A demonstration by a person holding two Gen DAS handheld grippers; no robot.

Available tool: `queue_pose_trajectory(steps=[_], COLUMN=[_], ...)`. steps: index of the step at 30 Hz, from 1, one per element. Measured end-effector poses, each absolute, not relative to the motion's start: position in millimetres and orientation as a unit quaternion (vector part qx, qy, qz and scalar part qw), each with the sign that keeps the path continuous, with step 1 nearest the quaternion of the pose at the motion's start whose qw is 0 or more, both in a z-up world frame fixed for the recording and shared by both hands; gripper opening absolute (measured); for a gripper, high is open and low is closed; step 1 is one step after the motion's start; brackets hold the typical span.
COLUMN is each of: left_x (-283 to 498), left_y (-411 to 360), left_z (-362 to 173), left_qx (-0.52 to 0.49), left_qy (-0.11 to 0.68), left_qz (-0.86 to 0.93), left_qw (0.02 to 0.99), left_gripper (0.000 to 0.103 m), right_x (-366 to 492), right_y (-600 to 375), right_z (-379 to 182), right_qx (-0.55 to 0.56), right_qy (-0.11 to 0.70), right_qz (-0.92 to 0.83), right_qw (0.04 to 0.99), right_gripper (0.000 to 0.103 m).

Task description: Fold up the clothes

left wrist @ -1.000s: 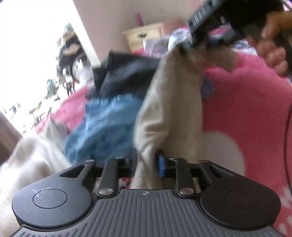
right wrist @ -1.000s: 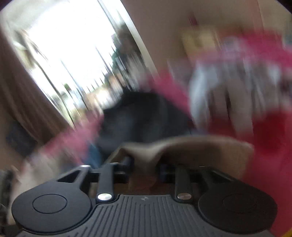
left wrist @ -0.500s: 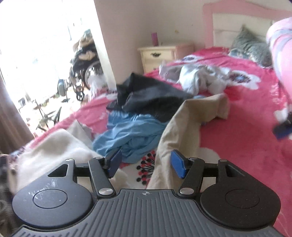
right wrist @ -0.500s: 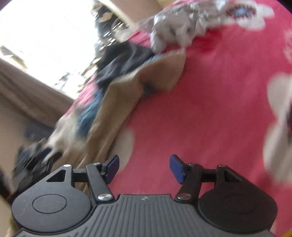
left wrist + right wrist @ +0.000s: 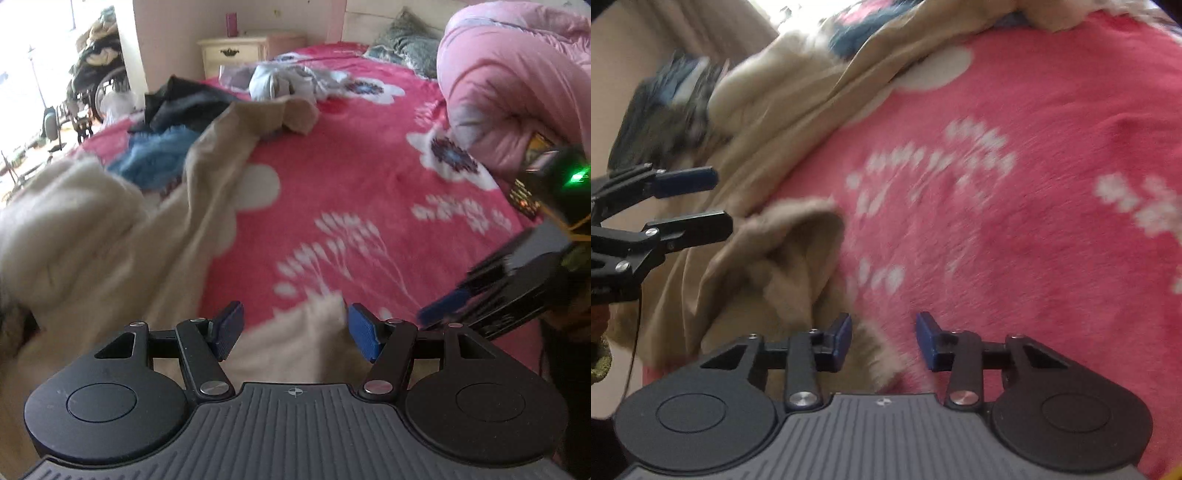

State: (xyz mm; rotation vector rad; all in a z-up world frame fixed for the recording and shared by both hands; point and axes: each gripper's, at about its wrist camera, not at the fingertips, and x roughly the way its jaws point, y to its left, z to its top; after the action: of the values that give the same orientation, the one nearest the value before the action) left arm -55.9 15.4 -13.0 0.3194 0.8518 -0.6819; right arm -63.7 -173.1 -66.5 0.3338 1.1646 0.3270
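A long beige garment (image 5: 207,206) lies stretched along the pink flowered bedspread (image 5: 362,192), its far end crumpled near the middle of the bed. Its near corner (image 5: 306,332) lies just under my left gripper (image 5: 293,332), which is open with nothing between its blue pads. In the right wrist view the same garment (image 5: 783,258) is bunched at lower left. My right gripper (image 5: 882,338) is open over its fluffy edge and the bedspread (image 5: 1015,221). The left gripper's fingers (image 5: 683,181) show at the left edge there.
A cream fluffy garment (image 5: 55,221), a blue one (image 5: 155,155), a dark one (image 5: 184,103) and a grey-white heap (image 5: 288,81) lie along the left and far side. A rolled pink duvet (image 5: 517,81) fills the right. A nightstand (image 5: 236,51) stands beyond.
Both grippers let go of the beige garment, which dropped flat onto the bed. Both then came back toward its near end and hover low over it, open.
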Motion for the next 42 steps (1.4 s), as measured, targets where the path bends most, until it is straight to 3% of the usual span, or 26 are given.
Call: queue_pose_trajectory(steps=[3, 4, 11, 16, 30, 37, 42], left_x=[-60, -61, -52, -58, -67, -71, -68], left_y=[23, 25, 40, 53, 30, 30, 38], left_z=[-25, -28, -42, -35, -38, -33, -38], left_qx=[0.141, 0.140, 0.106, 0.068, 0.087, 0.090, 0.097], left_qy=[0.416, 0.418, 0.408, 0.406, 0.390, 0.381, 0.414], left_qz=[-0.314, -0.310, -0.285, -0.287, -0.324, -0.345, -0.341], left_qw=[0.842, 0.843, 0.861, 0.865, 0.857, 0.853, 0.839], left_gripper=[0.062, 0.062, 0.057, 0.056, 0.058, 0.060, 0.063], right_x=[-71, -74, -91, -99, -40, -2, 8], right_y=[-175, -175, -180, -206, -339, -362, -389], right_z=[-58, -56, -36, -10, 128, 131, 100], right_qx=[0.151, 0.149, 0.136, 0.142, 0.104, 0.091, 0.091], right_qy=[0.537, 0.534, 0.515, 0.480, 0.247, 0.202, 0.233], right_qz=[0.148, 0.146, 0.133, 0.091, -0.106, -0.139, -0.189], right_qw=[0.817, 0.819, 0.836, 0.861, 0.958, 0.965, 0.950], right_gripper=[0.031, 0.022, 0.012, 0.011, 0.010, 0.010, 0.010])
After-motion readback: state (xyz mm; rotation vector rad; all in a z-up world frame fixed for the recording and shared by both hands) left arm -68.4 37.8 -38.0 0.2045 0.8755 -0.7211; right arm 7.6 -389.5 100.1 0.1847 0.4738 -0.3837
